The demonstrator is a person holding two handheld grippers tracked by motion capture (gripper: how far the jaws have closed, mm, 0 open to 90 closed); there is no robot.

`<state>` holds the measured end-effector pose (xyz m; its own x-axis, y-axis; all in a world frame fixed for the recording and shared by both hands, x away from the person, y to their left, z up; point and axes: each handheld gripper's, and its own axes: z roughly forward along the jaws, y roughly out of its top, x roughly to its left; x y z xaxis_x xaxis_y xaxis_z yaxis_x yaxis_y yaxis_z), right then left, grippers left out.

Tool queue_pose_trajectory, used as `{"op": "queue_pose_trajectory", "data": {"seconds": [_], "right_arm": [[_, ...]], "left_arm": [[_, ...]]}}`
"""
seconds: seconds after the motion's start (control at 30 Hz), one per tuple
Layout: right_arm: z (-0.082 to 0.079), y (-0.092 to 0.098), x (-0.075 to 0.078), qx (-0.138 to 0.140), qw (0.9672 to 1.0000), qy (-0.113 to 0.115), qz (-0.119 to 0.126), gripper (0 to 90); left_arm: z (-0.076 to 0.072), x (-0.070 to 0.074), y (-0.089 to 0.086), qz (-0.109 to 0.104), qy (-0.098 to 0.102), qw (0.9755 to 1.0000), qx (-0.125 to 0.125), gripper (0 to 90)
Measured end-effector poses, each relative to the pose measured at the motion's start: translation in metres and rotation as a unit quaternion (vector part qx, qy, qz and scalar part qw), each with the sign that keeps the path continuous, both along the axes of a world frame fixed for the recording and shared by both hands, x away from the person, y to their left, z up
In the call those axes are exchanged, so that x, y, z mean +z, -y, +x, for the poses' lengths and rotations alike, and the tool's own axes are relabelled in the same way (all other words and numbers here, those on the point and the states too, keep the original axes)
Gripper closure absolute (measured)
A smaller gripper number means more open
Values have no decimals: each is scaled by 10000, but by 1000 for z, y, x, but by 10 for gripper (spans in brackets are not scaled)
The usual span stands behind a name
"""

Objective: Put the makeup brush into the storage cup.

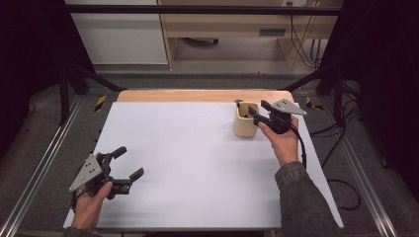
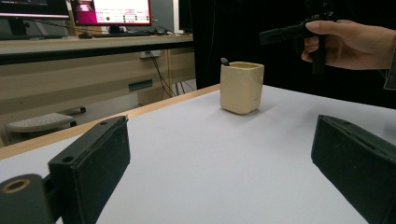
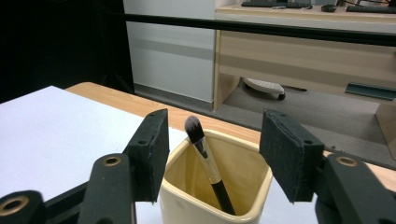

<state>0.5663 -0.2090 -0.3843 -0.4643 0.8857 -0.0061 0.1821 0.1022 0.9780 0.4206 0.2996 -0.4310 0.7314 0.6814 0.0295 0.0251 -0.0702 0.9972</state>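
Cream cup (image 2: 241,87) on white table (image 2: 210,158) — right gripper (image 2: 280,35) just above, apart.

brush (image 3: 205,158): dark handle, bristles up, leaned in cup | cup (image 3: 219,205): cream, square, upright, set near table's far right

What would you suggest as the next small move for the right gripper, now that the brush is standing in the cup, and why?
Probably lift the right gripper straight up and draw it back from the cream cup. Its jaws stand apart over the rim, gripping nothing, while the makeup brush leans inside against the far wall, bristles up. Rising first should avoid knocking the cup.
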Motion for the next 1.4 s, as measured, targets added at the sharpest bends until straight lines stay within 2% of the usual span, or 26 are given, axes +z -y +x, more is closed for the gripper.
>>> {"op": "queue_pose_trajectory", "data": {"seconds": [0.4, 0.6, 0.73, 1.4], "right_arm": [[-1, 0, 0, -36, 10000, -27, 1, 384], [-1, -2, -1, -30, 10000, -66, -27, 305], [-2, -3, -1, -12, 9999, -76, -83, 299], [-8, -5, 3, 18, 9999, -134, -60, 113]], "left_arm": [[0, 0, 0, -2, 0, 10000, -3, 42], [0, 0, 0, 12, -3, 10000, 0, 42], [0, 0, 0, 17, 4, 10000, 1, 42], [0, 0, 0, 70, 26, 10000, 53, 42]]}}
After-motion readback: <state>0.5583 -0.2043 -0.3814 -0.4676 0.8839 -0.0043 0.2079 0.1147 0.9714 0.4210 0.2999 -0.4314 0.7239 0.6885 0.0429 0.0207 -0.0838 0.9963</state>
